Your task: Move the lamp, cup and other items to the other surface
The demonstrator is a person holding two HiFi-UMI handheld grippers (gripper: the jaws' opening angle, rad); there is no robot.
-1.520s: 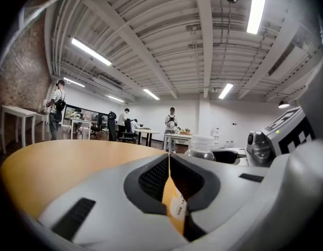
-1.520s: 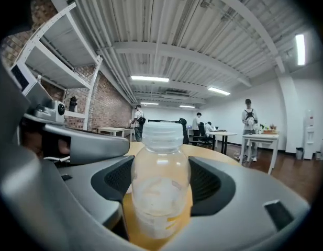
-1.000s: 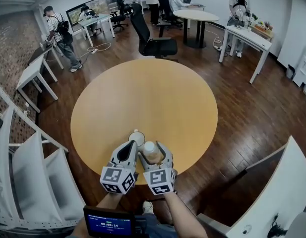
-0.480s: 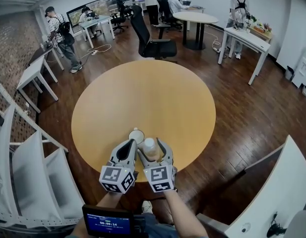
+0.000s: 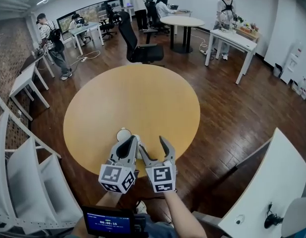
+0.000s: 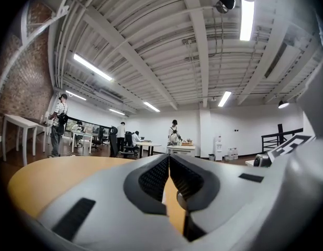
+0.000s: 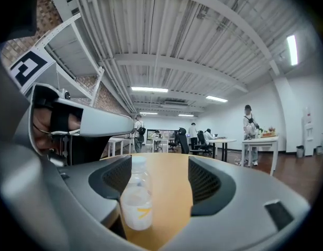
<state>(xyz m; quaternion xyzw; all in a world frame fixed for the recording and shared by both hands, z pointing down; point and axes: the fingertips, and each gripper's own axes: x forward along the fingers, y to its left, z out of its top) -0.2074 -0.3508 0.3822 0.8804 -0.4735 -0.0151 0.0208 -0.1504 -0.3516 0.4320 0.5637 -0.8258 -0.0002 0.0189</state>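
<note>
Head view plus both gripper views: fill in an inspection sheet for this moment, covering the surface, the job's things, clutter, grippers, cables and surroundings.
Surface: round wooden table, with things only at its near edge.
Job's things: clear bottle standing upright; white round object by the left gripper, kind unclear; no lamp seen.
Clutter: nothing seen.
Grippers: left gripper jaws together, nothing between them; right gripper jaws apart, with the bottle standing between them close to one jaw, not clamped.
Cables: white cable on the floor by the far desks.
Surroundings: black office chair, white shelving at left, people at far desks, wooden floor.
</note>
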